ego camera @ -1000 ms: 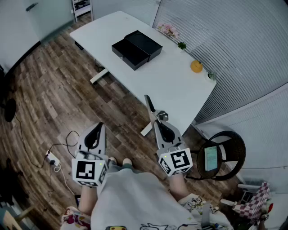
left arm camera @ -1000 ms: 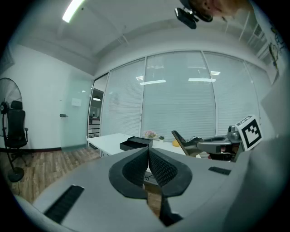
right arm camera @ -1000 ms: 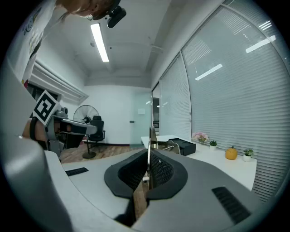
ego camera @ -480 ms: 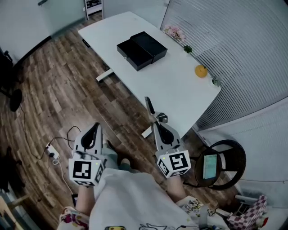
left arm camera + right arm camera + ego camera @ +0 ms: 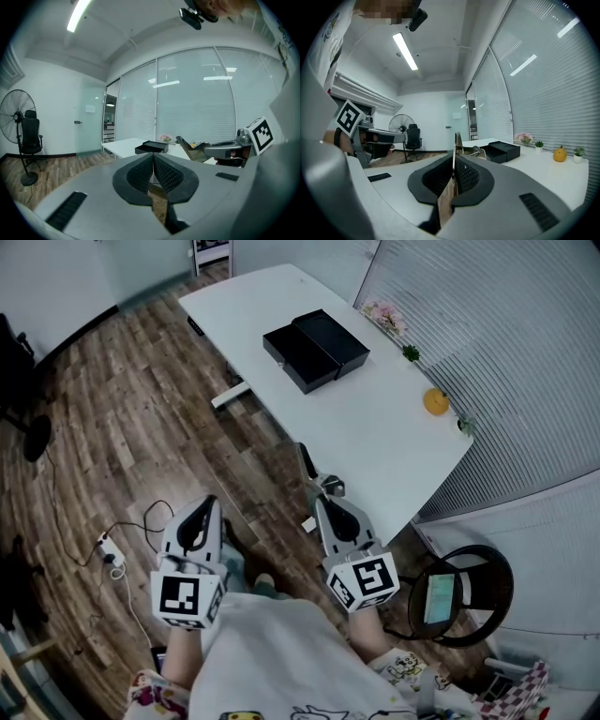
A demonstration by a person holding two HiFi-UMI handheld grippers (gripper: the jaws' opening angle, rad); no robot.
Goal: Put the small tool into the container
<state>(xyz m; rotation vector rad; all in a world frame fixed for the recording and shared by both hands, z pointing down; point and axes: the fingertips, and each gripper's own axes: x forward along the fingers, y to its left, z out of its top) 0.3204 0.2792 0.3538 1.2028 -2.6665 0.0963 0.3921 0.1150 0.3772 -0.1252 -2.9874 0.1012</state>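
Plank floor (image 5: 112, 418) lies under white table (image 5: 375, 427) bearing black container (image 5: 314, 351)

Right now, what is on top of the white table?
A black box, pink flowers, a small plant, an orange fruit and a second plant beside it. Whether anything lies inside the box cannot be seen, because its interior shows only dark.

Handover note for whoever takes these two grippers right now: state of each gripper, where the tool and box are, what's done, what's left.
Left gripper: shut, empty.
Right gripper: shut on the small tool, which sticks out ahead of it.
Black container: on the white table, looks open, well ahead of both grippers.
Done: tool is in the grip.
Left: carry it to the table and release it into the container.
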